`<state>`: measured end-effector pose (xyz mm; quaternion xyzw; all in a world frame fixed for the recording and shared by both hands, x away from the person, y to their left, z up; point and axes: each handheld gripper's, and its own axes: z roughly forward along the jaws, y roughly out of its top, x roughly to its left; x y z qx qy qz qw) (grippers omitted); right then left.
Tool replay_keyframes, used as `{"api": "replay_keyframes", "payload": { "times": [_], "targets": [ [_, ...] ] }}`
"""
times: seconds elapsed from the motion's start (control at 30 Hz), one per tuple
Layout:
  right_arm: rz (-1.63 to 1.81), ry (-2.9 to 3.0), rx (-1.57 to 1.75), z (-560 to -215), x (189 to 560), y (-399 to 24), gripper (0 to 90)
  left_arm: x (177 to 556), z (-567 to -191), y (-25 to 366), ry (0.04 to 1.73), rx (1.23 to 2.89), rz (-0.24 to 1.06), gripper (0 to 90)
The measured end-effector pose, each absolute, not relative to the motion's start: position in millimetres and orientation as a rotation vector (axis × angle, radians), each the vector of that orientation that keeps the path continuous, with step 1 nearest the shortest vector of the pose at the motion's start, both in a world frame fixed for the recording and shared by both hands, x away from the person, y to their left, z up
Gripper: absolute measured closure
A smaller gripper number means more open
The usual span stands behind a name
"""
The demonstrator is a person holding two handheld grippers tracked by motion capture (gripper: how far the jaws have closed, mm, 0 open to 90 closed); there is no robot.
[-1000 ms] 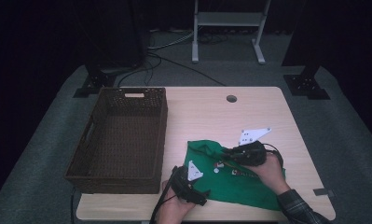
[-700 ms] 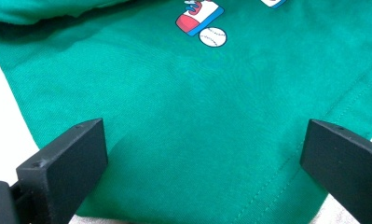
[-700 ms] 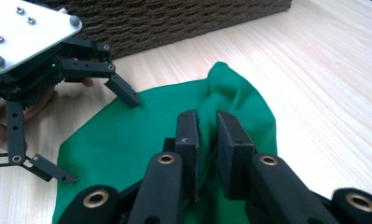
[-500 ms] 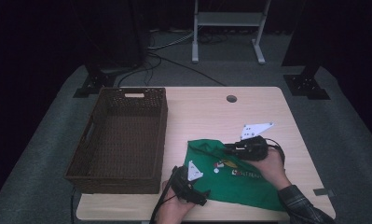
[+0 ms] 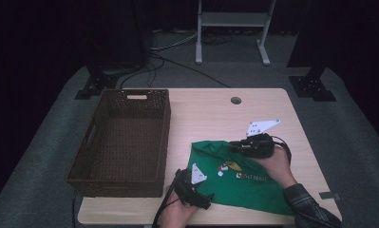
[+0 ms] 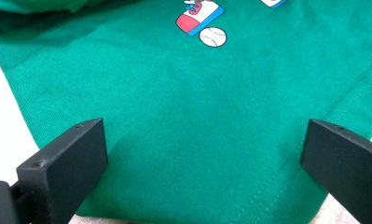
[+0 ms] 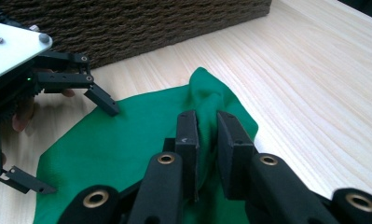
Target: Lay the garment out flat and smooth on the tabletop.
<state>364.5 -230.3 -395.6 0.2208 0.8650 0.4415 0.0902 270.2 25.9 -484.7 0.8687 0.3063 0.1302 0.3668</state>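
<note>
The green shirt (image 5: pixel 244 183) lies spread on the near right part of the table (image 5: pixel 211 114), just right of the wicker basket (image 5: pixel 123 137); its printed side faces up. Your right gripper (image 7: pixel 207 135) has its jaws drawn narrow on a raised fold at the shirt's far edge; your left gripper (image 6: pixel 197 154) rests at the near left edge, jaws wide, flat cloth between them.

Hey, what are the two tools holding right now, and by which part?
The right tool pinches a raised fold near the edge of the green shirt. The left tool stands open over the shirt, holding nothing.
</note>
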Motion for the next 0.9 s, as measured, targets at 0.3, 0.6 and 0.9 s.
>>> {"api": "replay_keyframes", "payload": {
  "times": [0.3, 0.6, 0.9],
  "targets": [
    [1.306, 2.564, 0.677, -394, 372, -233, 81.2, 270, -485, 26, 0.788, 2.23, 0.335, 0.0],
    [1.293, 2.56, 0.69, -392, 380, -233, 81.2, 270, -485, 26, 0.789, 2.23, 0.336, 0.0],
    [1.289, 2.553, 0.712, -391, 386, -235, 81.2, 270, -485, 26, 0.789, 2.231, 0.336, 0.0]
  ]
}}
